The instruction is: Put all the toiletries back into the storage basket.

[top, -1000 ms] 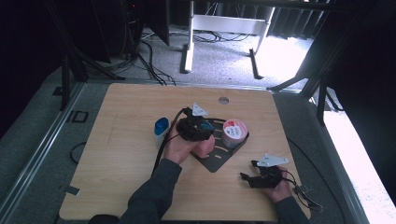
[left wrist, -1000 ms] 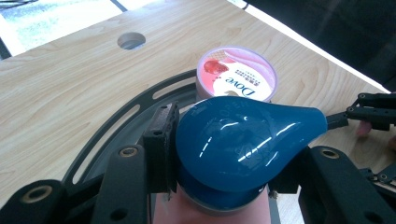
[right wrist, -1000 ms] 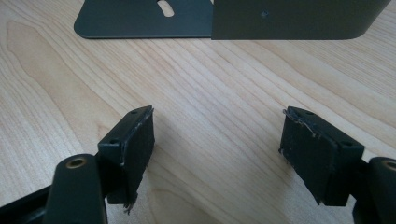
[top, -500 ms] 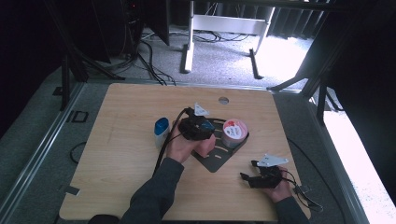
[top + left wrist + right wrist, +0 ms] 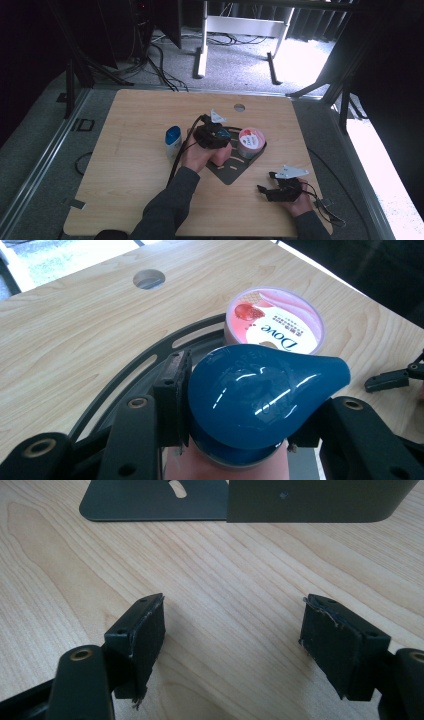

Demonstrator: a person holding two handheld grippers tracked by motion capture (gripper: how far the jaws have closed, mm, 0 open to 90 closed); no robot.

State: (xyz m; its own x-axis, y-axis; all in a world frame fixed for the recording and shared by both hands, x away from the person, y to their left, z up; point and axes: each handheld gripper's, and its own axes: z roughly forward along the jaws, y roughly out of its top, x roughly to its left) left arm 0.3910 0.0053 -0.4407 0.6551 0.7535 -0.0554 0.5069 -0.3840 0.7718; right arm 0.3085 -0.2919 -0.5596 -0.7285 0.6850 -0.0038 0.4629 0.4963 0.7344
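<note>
left gripper (image 5: 240, 405) stays clamped on blue-capped bottle (image 5: 265, 390), barely shifted; right gripper (image 5: 232, 650) gapes.

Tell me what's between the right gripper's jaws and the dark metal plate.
Bare wooden table, seen in the right gripper view, separates the right gripper from the dark metal plate.
</note>
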